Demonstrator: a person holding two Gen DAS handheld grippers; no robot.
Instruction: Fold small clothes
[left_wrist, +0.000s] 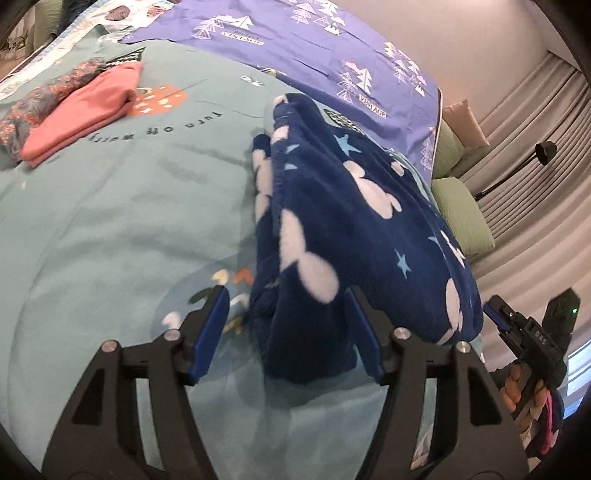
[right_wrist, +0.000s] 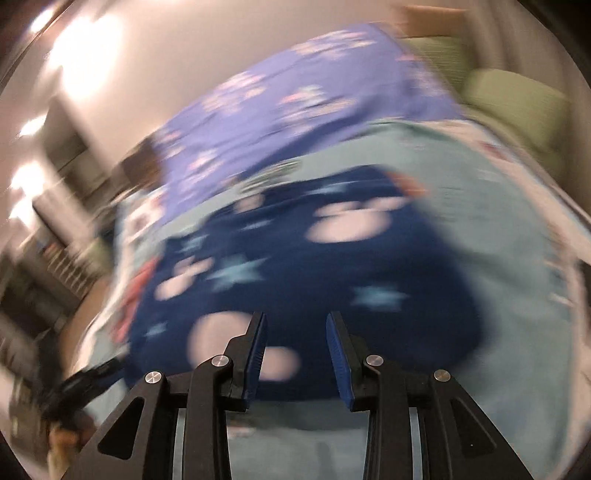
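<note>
**Navy fleece lying bunched on the teal bedspread, both grippers spread apart**

A teal bedspread (left_wrist: 110, 229) is covering the bed, with a purple tree-print sheet (left_wrist: 295, 51) lying across its far side; green cushions (left_wrist: 461, 218) are sitting beyond the bed's edge. A navy fleece garment (left_wrist: 354, 229) with white and pale-blue shapes is lying bunched on the bedspread; in the blurred right wrist view it (right_wrist: 295, 266) is spreading broadly ahead. A folded pink garment (left_wrist: 81, 114) is resting well apart from it, touching a floral patterned piece (left_wrist: 40, 99). The left gripper (left_wrist: 288, 332) is standing wide, its fingers either side of the fleece's near end, not closing on it; the right gripper (right_wrist: 295, 354) is gaping too, holding nothing.
</note>
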